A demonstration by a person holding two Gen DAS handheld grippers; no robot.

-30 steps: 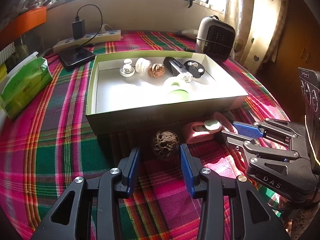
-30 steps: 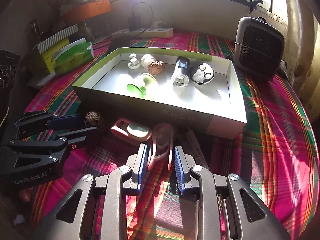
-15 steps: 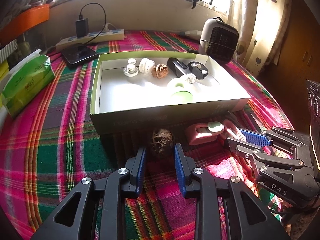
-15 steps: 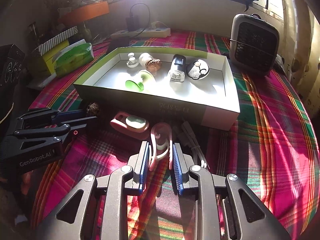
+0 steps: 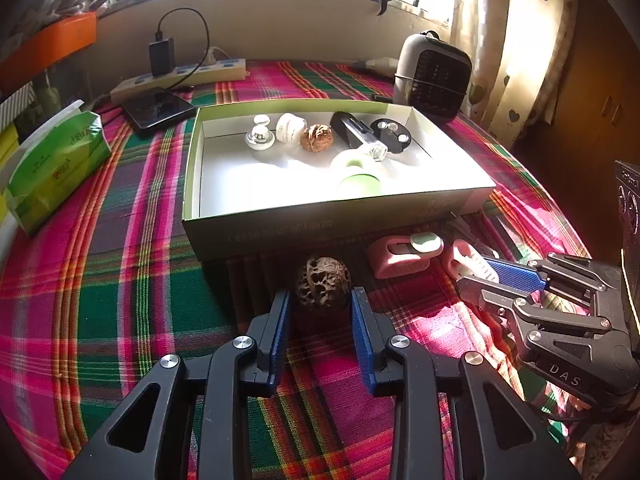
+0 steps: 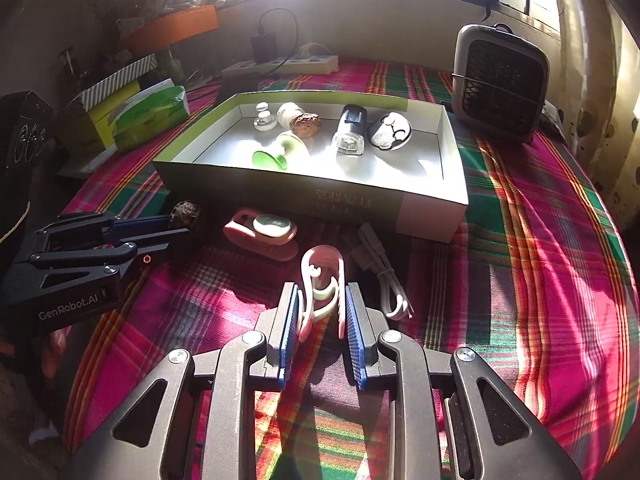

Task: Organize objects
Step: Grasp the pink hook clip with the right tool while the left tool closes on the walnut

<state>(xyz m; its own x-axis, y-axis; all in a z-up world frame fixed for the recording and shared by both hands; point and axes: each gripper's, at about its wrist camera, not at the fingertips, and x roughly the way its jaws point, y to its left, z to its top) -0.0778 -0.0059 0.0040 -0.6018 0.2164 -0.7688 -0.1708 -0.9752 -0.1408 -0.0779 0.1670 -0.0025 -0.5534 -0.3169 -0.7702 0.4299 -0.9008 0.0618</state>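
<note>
My left gripper (image 5: pixel 320 300) has its jaws closed in on a dark wrinkled walnut (image 5: pixel 322 283) lying on the plaid cloth just before the green-rimmed box (image 5: pixel 320 224). My right gripper (image 6: pixel 320 300) is shut on a pink clip (image 6: pixel 322 280), held just above the cloth. The left gripper also shows in the right wrist view (image 6: pixel 176 226) with the walnut (image 6: pixel 186 214) at its tips. The box holds a second walnut (image 5: pixel 316 139), a green cup (image 5: pixel 358 178), a black device (image 5: pixel 356 134) and small white items.
A pink-and-green case (image 5: pixel 404 254) and a white cable (image 6: pixel 382 276) lie before the box. A small heater (image 5: pixel 432 76) stands behind on the right. A green tissue pack (image 5: pixel 56 168), a phone (image 5: pixel 158 106) and a power strip (image 5: pixel 180 76) sit on the left.
My left gripper's jaws have narrowed around the dark walnut. My right gripper has drawn back slightly with the pink clip between its pads.
</note>
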